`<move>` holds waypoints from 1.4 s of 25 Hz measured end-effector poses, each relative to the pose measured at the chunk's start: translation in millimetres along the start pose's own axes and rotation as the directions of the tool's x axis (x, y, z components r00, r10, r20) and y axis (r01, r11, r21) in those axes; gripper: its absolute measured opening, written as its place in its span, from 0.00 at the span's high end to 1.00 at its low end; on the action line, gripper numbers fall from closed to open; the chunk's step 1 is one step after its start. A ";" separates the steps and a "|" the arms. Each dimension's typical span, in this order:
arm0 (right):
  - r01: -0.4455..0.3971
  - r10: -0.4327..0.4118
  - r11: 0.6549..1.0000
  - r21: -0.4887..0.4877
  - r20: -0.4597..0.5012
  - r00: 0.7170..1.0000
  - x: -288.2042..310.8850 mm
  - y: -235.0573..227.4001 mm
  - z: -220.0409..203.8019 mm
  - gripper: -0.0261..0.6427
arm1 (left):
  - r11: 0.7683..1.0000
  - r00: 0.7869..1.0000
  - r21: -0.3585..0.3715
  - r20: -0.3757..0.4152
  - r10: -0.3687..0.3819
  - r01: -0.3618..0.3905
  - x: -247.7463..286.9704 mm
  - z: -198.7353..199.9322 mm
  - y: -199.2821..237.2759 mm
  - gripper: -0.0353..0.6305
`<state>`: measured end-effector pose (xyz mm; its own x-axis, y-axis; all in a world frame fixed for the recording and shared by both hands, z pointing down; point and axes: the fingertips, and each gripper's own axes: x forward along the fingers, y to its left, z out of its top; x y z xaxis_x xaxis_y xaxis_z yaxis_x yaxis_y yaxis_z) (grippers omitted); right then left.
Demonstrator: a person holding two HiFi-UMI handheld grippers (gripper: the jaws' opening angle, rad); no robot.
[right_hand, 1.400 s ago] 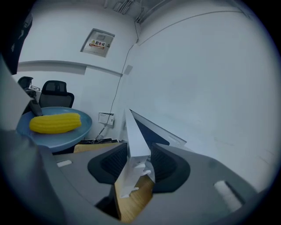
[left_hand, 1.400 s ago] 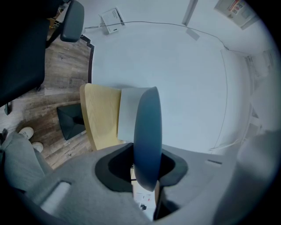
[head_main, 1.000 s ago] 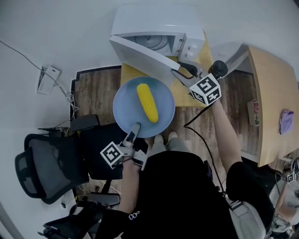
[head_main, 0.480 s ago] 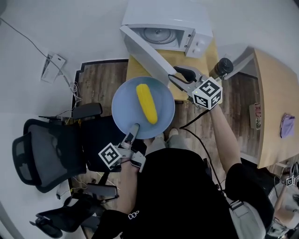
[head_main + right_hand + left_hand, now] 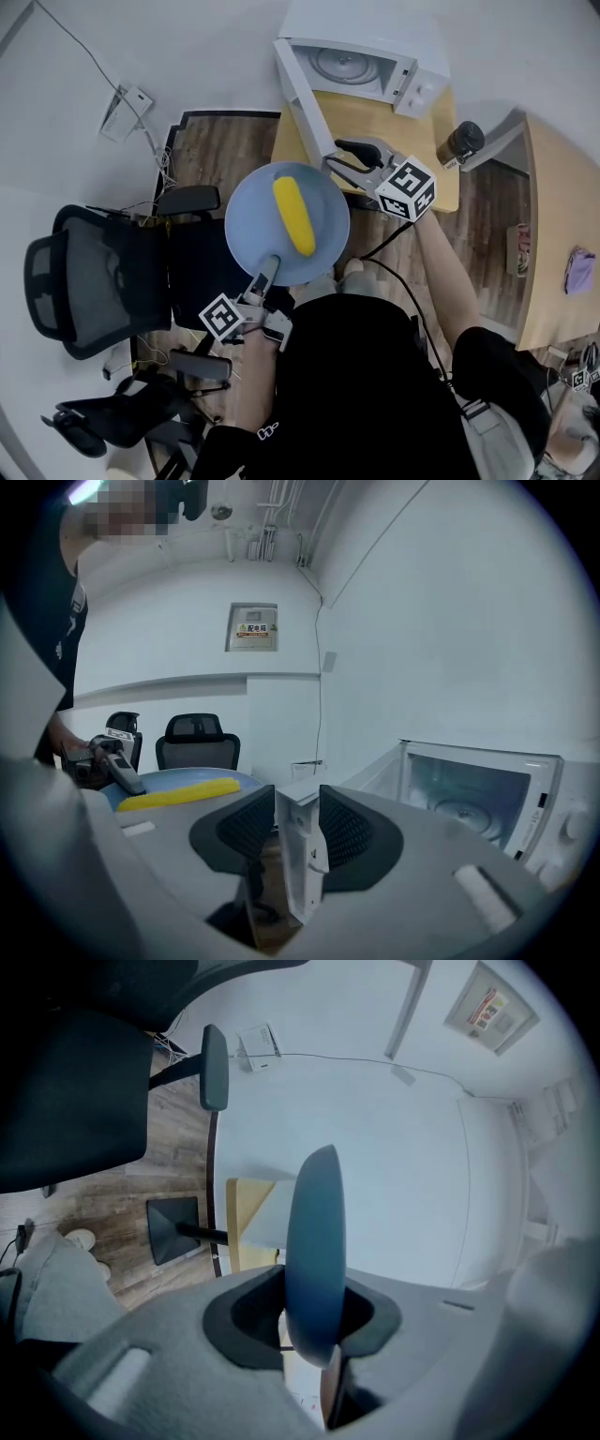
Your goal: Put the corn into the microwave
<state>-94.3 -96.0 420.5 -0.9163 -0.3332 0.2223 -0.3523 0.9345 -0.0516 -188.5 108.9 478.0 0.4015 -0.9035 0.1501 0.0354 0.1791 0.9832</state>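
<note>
Across the middle of the head view, a round blue plate (image 5: 251,202) carries the yellow corn (image 5: 293,216), which lies lengthwise on its centre. At the upper right of the frame stands the white microwave (image 5: 375,42). Its door (image 5: 307,117) is swung open toward the plate, and the glass turntable (image 5: 345,64) shows inside. The microwave sits on a small light wooden table (image 5: 417,141), which also carries a dark cup (image 5: 459,142) at its right edge. Wood-plank floor (image 5: 202,159) lies beneath, with a black office chair (image 5: 80,281) at the left and a larger wooden desk (image 5: 562,206) at the right. The left gripper (image 5: 268,270) is clamped on the plate's lower rim, so the corn lies just above its jaws without touching them. The right gripper (image 5: 345,161) pinches the door's free edge, close to the corn's upper right.
</note>
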 end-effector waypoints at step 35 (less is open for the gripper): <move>-0.082 0.081 0.991 0.106 0.016 0.997 133.6 -31.9 31.7 0.93 | 1.000 1.000 0.007 0.027 0.001 -0.001 24.2 34.7 -2.2 0.80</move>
<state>-211.5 -174.2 421.0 -0.9446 -0.2587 0.2022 -0.2944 0.9400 -0.1727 -210.7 73.2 483.0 0.3772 -0.9132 0.1541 0.0287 0.1778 0.9836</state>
